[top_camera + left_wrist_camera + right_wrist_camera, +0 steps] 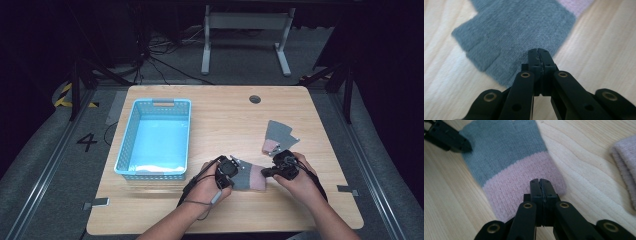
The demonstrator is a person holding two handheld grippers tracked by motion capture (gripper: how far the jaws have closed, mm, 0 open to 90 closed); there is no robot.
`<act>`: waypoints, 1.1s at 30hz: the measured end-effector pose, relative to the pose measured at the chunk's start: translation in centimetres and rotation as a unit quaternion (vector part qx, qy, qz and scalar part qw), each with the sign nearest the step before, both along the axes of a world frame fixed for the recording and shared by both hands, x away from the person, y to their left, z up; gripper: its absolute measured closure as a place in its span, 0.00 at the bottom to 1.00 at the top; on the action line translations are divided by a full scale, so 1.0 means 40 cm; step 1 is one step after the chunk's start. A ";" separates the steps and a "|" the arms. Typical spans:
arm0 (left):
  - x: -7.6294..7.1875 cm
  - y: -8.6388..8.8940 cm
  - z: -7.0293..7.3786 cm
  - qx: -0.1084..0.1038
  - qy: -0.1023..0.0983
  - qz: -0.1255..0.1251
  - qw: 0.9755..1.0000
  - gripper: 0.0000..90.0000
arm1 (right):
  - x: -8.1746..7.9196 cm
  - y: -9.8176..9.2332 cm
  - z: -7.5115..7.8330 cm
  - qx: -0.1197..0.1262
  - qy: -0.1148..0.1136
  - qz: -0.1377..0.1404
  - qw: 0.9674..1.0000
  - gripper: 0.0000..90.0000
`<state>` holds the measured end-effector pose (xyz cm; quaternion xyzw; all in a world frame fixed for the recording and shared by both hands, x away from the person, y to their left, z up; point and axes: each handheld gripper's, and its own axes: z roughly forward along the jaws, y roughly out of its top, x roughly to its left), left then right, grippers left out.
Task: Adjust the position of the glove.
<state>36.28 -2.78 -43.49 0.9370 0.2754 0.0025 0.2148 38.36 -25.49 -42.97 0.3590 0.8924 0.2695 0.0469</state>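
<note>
Nearest to me, my left gripper [539,53] has its jaws pressed fully together, tips resting on the grey finger end of the near glove [516,32]. I can't tell whether a pinch of knit is caught between them or they merely press down on it. My right gripper [540,182] looks much the same: jaws closed tight, tips on the pink cuff [524,182] of that glove, and again I can't say if any fabric is nipped.

The glove lies flat on the tabletop [220,115], between my two hands in the high view. It's a soft ribbed knit, grey over the palm and stubby fingers, with a pale pink band at the wrist. I judge it light and floppy; it'll sag and fold the moment it lifts, so taking it at both ends, cuff and fingertips, should keep it spread. The fuzzy knit should grip well, with no slipping and nothing to break.

Just beyond my right hand [295,177] lies a second glove [277,135], same grey and pink, flat too. Farther off to the left sits a light-blue plastic basket [129,145] with latticed walls.
</note>
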 end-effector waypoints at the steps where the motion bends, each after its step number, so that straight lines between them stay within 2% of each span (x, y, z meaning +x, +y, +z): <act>1: -0.003 -0.004 0.000 -0.002 0.001 -0.005 1.000 1.00 | 0.000 0.000 0.000 0.000 0.000 0.000 1.000 1.00; 8: -0.013 -0.020 -0.004 -0.017 0.005 -0.018 1.000 1.00 | 0.004 -0.021 0.004 0.004 -0.004 -0.011 1.000 1.00; 16: -0.013 -0.019 -0.003 -0.020 0.009 -0.022 1.000 0.98 | 0.005 -0.034 0.010 0.008 -0.008 -0.018 1.000 1.00; 19: -0.012 -0.015 0.001 -0.029 0.021 -0.025 0.999 0.89 | 0.004 -0.040 0.020 0.008 -0.014 -0.020 1.000 1.00; 20: -0.012 -0.015 0.001 -0.029 0.021 -0.025 0.999 0.88 | 0.004 -0.040 0.020 0.008 -0.014 -0.020 1.000 1.00; 21: -0.010 -0.009 0.008 -0.031 0.020 -0.024 0.999 0.87 | 0.002 -0.043 0.026 0.010 -0.020 -0.020 1.000 1.00; 29: -0.011 0.020 0.054 -0.048 0.018 -0.020 0.998 0.83 | -0.007 -0.062 0.050 0.015 -0.030 -0.028 0.999 1.00; 33: -0.012 0.032 0.080 -0.041 0.018 -0.023 0.999 0.80 | -0.010 -0.076 0.062 0.017 -0.039 -0.037 0.998 1.00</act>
